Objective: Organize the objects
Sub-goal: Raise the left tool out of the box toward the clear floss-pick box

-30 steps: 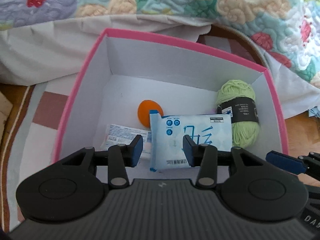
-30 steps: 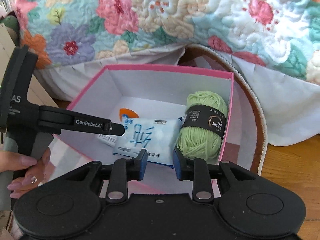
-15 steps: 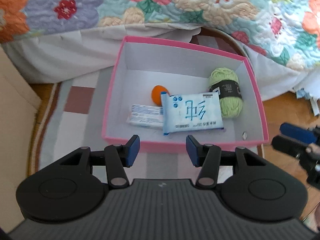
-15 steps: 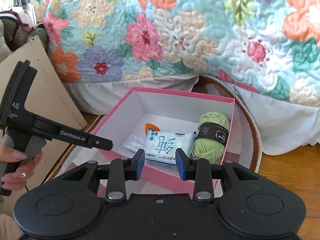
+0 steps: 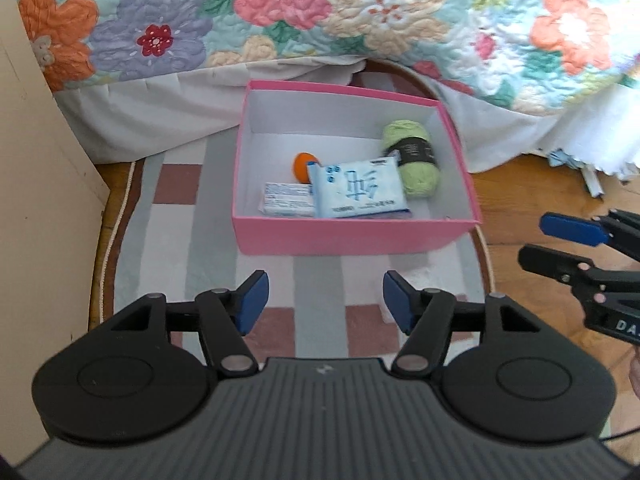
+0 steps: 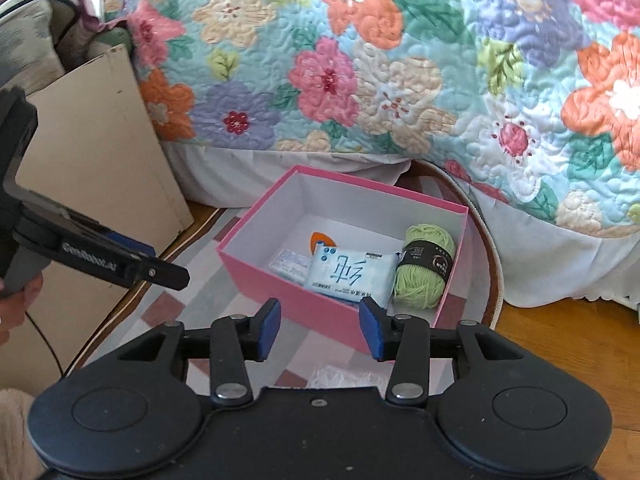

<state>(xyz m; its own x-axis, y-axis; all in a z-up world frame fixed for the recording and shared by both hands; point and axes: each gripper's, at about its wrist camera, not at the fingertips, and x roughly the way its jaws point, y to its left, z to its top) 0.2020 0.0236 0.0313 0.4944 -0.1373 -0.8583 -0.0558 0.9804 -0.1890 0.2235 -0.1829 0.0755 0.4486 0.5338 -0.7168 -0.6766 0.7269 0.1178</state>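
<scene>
Floral quilted bedspread (image 5: 360, 12), draped over the bed edge with a white skirt beneath, fills the background and marks the far limit of the working area. Checked oval rug (image 5: 172, 216) on the wooden floor carries the container, apparently chosen as a flat, soft base. Beige board or cabinet side (image 6: 92, 152) stands at the left, against the bed. Pink storage box (image 5: 352, 236), white inside, lid absent, sits open-topped near the bed so items can be dropped in from above. Contents, grouped toward the near wall: green yarn skein (image 5: 412, 160) with a black label band, lying on its side against the right wall; blue-and-white tissue pack (image 5: 360, 190) lying flat in the middle, touching the yarn and partly covering its neighbours; smaller white printed packet (image 5: 286, 200) flat at the left, tucked under the tissue pack's edge; orange ball-like item (image 5: 302, 164) behind them, mostly hidden. A crumpled clear wrapper (image 6: 340, 376) lies on the rug just ahead of the box, outside it, and may be left to collect. Left hand-held gripper (image 5: 324, 300), jaws opening, nothing between them, held clear of the box's near side. Right hand-held gripper (image 6: 318, 330), jaws likewise opening and empty, beside it.
</scene>
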